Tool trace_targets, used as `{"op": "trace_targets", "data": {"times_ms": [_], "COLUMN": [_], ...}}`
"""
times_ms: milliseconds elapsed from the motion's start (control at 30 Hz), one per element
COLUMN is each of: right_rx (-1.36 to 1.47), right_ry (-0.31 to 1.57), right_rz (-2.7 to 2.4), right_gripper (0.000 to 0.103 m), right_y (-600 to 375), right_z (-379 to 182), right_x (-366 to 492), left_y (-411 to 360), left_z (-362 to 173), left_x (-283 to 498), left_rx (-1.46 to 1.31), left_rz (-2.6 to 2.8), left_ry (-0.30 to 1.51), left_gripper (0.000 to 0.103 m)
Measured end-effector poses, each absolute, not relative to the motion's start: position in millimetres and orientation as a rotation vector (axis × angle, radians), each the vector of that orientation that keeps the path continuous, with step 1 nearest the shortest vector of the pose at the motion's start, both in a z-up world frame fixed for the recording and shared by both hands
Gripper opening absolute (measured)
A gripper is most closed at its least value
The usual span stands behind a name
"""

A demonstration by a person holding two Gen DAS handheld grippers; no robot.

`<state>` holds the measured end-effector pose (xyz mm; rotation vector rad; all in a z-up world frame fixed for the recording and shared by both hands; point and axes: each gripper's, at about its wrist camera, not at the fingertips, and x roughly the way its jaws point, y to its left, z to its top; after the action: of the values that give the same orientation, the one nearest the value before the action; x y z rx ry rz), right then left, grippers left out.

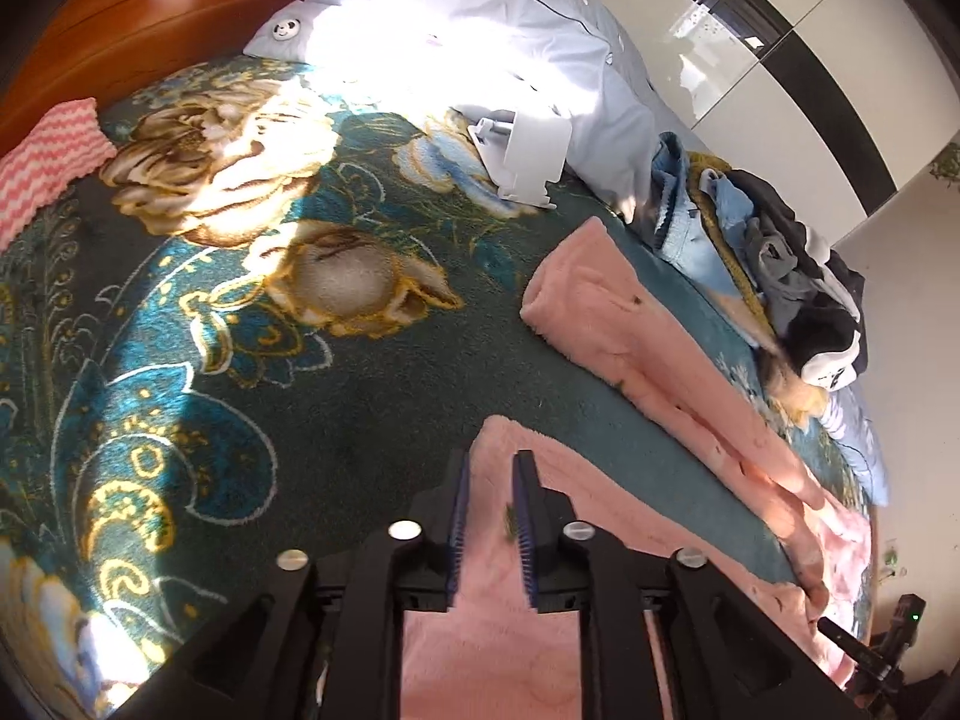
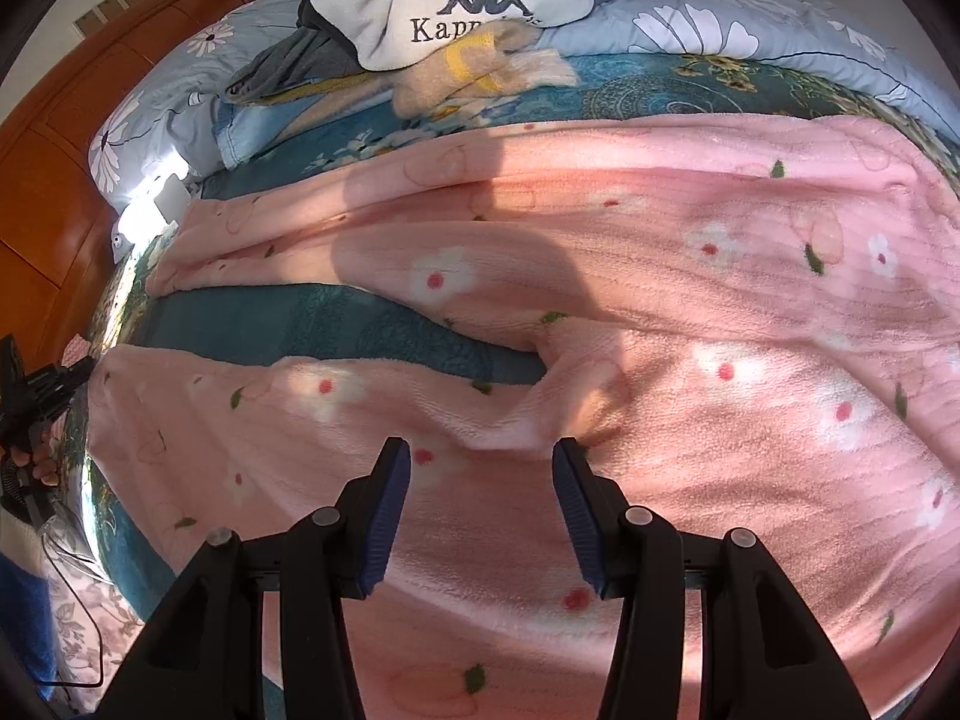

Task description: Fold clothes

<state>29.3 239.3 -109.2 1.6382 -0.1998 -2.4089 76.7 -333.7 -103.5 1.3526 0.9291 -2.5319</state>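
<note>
Pink fleece pyjama trousers (image 2: 690, 276) spread across the bed (image 1: 252, 360), both my grippers over them.

My left gripper (image 1: 491, 468) hangs over the end of one trouser leg, jaws a little apart, pink fleece showing in the gap and the pads not pressing it. My right gripper (image 2: 482, 459) stands over the trousers near where the two legs part, jaws wide with nothing between them. The trousers lie flat on the teal flowered blanket (image 1: 180, 420), legs split so a strip of blanket shows between them. Beyond the trousers, a heap of other clothes (image 2: 456, 6) sits against the pale blue quilt (image 2: 750, 30).
</note>
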Motion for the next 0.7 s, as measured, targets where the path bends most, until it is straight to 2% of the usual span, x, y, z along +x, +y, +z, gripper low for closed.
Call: {"op": "trace_targets", "data": {"times_ms": [67, 100, 233, 333, 433, 500, 533, 567, 633, 700], "right_rx": [1.628, 1.612, 1.525, 1.598, 1.655, 1.659, 1.657, 1.655, 1.652, 1.657], "right_ry": [-0.137, -0.106, 0.062, 0.226, 0.262, 0.25, 0.269, 0.288, 0.298, 0.225], "right_rz": [-2.414, -2.402, -2.307, -2.214, -2.191, -2.173, -2.165, -2.169, -2.204, -2.281], "right_gripper": [0.051, 0.051, 0.051, 0.051, 0.051, 0.041, 0.024, 0.012, 0.007, 0.005], "right_y": [240, 237, 212, 197, 198, 199, 197, 197, 201, 211], "right_z": [-108, -105, -98, -117, -132, -133, -133, -132, -128, -124], "right_x": [26, 24, 14, 1, -6, -6, -5, -5, -10, -21], "left_y": [-339, -342, -349, -343, -335, -331, -329, -329, -327, -325], "left_z": [-97, -93, -108, -124, -136, -141, -144, -145, -145, -145], "left_x": [96, 105, 141, 157, 167, 169, 170, 169, 166, 162], "left_rx": [1.319, 1.302, 1.331, 1.386, 1.423, 1.438, 1.446, 1.453, 1.454, 1.447], "left_rz": [-2.512, -2.502, -2.411, -2.369, -2.345, -2.333, -2.327, -2.321, -2.323, -2.33], "left_ry": [0.95, 0.961, 1.055, 1.091, 1.118, 1.133, 1.14, 1.142, 1.138, 1.143], "left_gripper": [0.051, 0.053, 0.055, 0.055, 0.055, 0.055, 0.055, 0.055, 0.055, 0.055]}}
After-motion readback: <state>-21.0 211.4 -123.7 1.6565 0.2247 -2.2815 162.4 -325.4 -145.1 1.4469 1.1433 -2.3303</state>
